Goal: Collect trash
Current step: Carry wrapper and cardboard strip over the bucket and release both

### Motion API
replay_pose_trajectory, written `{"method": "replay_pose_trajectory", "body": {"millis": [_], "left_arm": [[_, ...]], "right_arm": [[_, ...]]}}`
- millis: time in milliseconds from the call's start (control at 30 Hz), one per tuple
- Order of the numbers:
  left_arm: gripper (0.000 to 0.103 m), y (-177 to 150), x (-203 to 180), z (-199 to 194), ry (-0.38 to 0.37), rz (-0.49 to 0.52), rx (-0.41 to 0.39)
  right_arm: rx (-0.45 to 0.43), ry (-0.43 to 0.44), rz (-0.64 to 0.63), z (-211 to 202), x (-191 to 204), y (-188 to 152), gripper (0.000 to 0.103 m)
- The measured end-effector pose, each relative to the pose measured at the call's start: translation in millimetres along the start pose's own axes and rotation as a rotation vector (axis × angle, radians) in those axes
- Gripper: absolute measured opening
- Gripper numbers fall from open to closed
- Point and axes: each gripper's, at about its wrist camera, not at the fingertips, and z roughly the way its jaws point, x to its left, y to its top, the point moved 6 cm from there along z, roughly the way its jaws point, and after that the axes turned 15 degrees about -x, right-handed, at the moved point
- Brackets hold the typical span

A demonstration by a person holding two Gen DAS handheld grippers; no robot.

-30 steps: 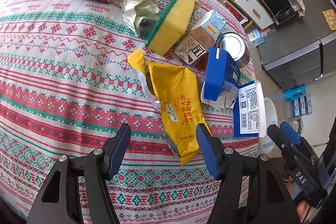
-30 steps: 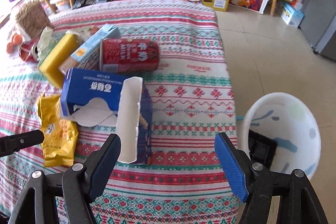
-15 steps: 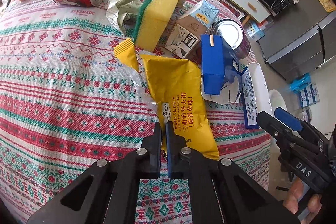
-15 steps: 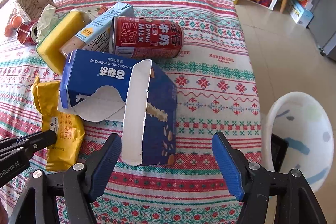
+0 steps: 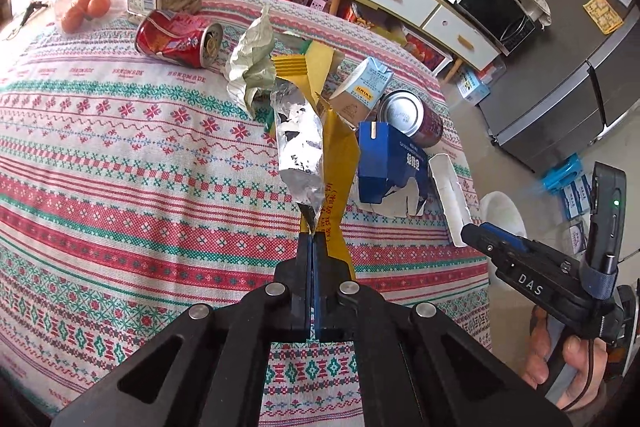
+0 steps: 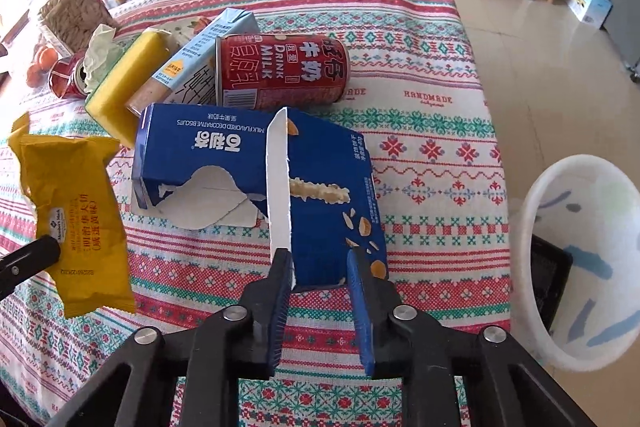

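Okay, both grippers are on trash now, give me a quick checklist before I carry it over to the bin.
1. Left gripper shut on the yellow snack wrapper: ok.
2. Wrapper lifted off the tablecloth: ok.
3. Right gripper shut on the blue biscuit box: not ok, pads flank its end; contact unclear.
4. Box free of the milk can: cannot tell, they sit close.
5. White bin open and within view: ok.

- We log wrapper [image 5: 338,163]: yellow, silver inside.
- Box [image 6: 256,163], frame centre: blue, white flap.
- Can [image 6: 280,71]: red.
- Tablecloth [image 6: 420,147]: red-green cross-stitch bands.
- Bin [image 6: 580,239], right edge: white, blue flecks.
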Motion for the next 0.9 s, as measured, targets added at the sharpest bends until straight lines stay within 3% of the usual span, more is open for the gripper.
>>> {"method": "replay_pose_trajectory", "body": {"millis": [167, 200, 333, 667, 767, 800, 867, 900], "left_arm": [[0.0, -1, 1, -4, -0.015, 0.004, 0.008], [0.0, -1, 1, -4, -0.016, 0.002, 0.008], [0.0, 1, 3, -10, -0.018, -0.007, -0.004], [0.0, 6, -10, -23, -0.044, 0.018, -0.035], [0.0, 5, -12, -22, -0.045, 0.016, -0.029], [0.0, 5, -11, -21, -0.046, 0.016, -0.027], [0.0, 4, -11, -19, -0.044, 0.014, -0.027], [0.0, 4, -10, -18, -0.043, 0.013, -0.025]], "right_arm": [[0.014, -0.053, -0.063, 13, 3, -1, 0.033], [0.007, -0.057, -0.069, 12, 3, 0, 0.021], [-0.029, -0.014, -0.011, -2, -6, 7, 0.001], [-0.054, 0.026, 0.095, -19, -25, 10, 0.001], [-0.064, 0.075, 0.158, -20, -28, 14, 0.009], [-0.048, 0.076, 0.174, -15, -29, 14, 0.028], [-0.02, 0.05, 0.206, -3, -33, 13, 0.049], [-0.015, 0.047, 0.215, 1, -34, 14, 0.049]]}}
